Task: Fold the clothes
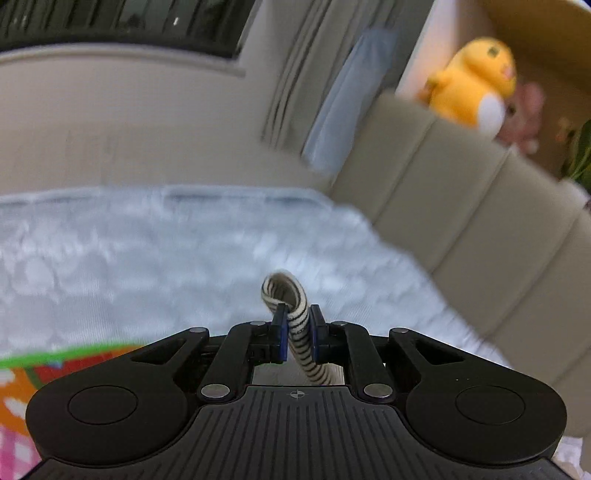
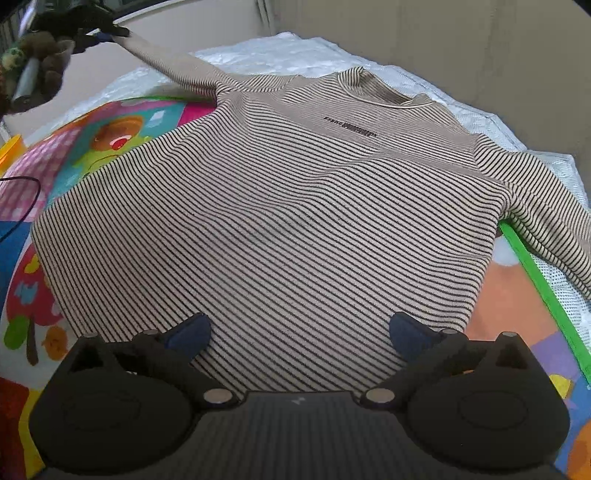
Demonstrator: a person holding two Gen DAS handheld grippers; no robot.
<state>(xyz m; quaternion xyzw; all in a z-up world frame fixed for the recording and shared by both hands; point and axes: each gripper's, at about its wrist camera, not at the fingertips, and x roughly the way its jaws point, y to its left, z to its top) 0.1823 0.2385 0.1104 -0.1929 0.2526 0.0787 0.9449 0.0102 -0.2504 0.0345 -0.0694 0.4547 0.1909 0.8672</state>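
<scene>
Stripes fill the right wrist view: the right tool [image 2: 299,332] hangs over the bottom hem of the striped sweater [image 2: 280,206], its blue fingers [image 2: 186,334] spread wide apart with nothing pinched between them, only the knit lying flat underneath. The sweater is laid out front up on a colourful play mat [image 2: 110,129], which sits on a pale quilted bed cover [image 2: 480,118]. Its dark chest lettering [image 2: 349,127] reads across just below the collar [image 2: 369,92]. The sleeve on the picture's right [image 2: 546,229] trails down off the mat's green edge [image 2: 535,273].

Further back, the other sleeve [image 2: 177,62] is stretched up and away toward the top left corner, and there is the left tool [image 2: 110,31], dark and small, at the cuff end.

Over to the left wrist view: the left tool [image 1: 295,328] is clamped on that striped cuff [image 1: 291,314], the fabric curling over above the blue pads [image 1: 280,332] and running down between them. Beyond it, blurred, lie the bed cover [image 1: 147,251] and a corner of the mat [image 1: 55,365]. Further off stands a beige padded headboard [image 1: 461,206], with a yellow plush toy [image 1: 476,81] above it and curtains [image 1: 295,74] behind.
</scene>
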